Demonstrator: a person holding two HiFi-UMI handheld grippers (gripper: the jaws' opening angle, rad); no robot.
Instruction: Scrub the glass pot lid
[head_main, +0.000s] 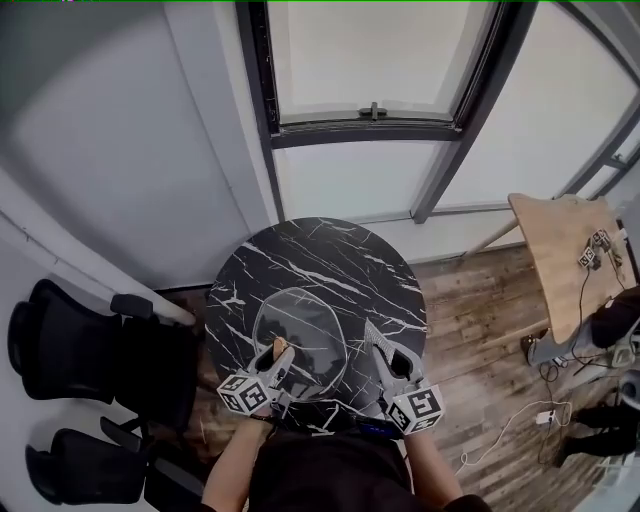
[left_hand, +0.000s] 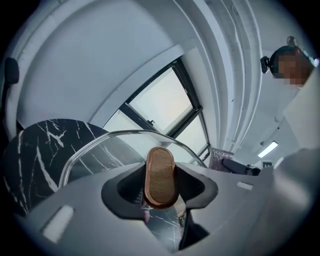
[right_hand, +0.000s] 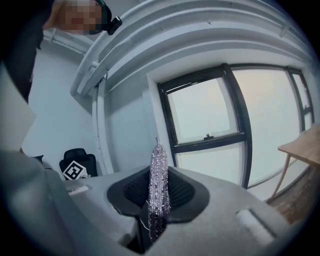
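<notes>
One marble worktop (head_main: 330, 250), one glass lid (head_main: 305, 325) with one wooden knob (left_hand: 160, 177), and one silvery scrub pad (right_hand: 159, 175). Two tools: the left tool (head_main: 279, 350) and the right tool (head_main: 374, 337). Two black chairs (head_main: 60, 335) (head_main: 75, 465), one wooden table (head_main: 565, 250), one window (head_main: 375, 60).

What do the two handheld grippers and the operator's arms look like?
Both the left gripper and right gripper have light grey moulded bodies, black textured pads and a white cube with black square markers at the back. No cables visible. The person wears a dark top; forearms uncovered.
</notes>
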